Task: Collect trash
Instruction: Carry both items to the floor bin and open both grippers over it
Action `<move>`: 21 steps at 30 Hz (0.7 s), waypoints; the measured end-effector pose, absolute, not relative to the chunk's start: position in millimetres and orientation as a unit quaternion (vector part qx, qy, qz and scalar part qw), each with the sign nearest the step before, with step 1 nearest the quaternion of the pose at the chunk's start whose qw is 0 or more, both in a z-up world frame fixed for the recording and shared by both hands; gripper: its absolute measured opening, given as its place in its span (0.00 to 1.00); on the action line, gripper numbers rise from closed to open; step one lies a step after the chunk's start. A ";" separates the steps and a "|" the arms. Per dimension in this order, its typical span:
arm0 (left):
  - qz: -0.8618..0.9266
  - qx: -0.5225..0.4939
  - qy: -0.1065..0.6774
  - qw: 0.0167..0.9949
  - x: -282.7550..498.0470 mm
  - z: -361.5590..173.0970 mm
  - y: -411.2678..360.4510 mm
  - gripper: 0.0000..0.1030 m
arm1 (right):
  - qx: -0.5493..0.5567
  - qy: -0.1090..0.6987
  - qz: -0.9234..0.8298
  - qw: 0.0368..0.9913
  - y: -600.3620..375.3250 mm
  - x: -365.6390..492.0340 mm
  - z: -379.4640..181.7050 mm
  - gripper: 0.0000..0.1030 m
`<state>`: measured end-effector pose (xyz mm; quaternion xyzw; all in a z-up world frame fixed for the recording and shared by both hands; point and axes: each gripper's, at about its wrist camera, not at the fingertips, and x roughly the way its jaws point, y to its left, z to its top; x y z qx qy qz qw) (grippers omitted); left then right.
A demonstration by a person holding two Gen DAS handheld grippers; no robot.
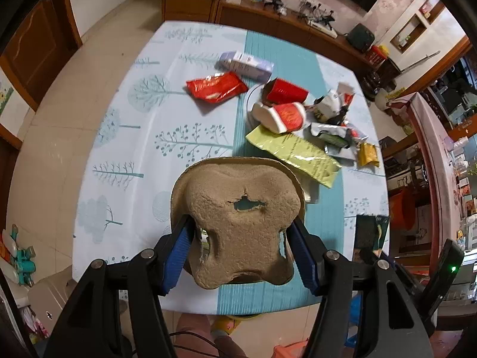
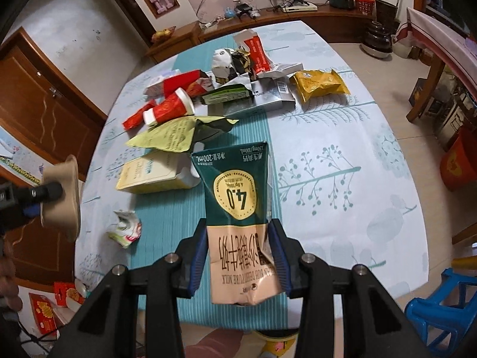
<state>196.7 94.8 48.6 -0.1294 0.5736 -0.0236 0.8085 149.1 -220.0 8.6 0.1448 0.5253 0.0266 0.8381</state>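
We've got the left gripper point(image 1: 240, 247) clamped on a brown pulp cup carrier point(image 1: 238, 217), blue pads pinching its sides, lifted off the table point(image 1: 119, 119) prob so it clears the rest; the right gripper point(image 2: 240, 256) is closed on a flattened milk carton point(image 2: 238, 205), held upright above the teal runner, likely en route to a bin we can't see. Trash pile sits mid-table: red cup point(image 2: 170, 109), green wrapper point(image 2: 167, 135), yellow packet point(image 2: 319, 85). Only the right view shows the crumpled wrapper point(image 2: 125, 228) & yellow box point(image 2: 152, 174); only the left view shows the carrier's torn hole.
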 end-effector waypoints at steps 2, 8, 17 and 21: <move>-0.027 -0.125 0.568 0.813 188.2 58.0 89.4 0.60 | 0.147 0.522 0.031 0.840 -221.1 140.1 13.2 0.39; -0.051 -0.115 0.563 0.817 149.2 69.0 63.3 0.61 | 0.149 0.519 0.042 0.841 -224.9 105.8 24.2 0.39; -0.095 -0.086 0.574 0.808 73.7 54.2 12.8 0.61 | 0.129 0.529 0.049 0.838 -228.2 37.2 25.4 0.39; -0.120 -0.054 0.589 0.797 47.1 38.9 -8.5 0.61 | 0.131 0.538 0.042 0.831 -232.1 7.2 16.1 0.39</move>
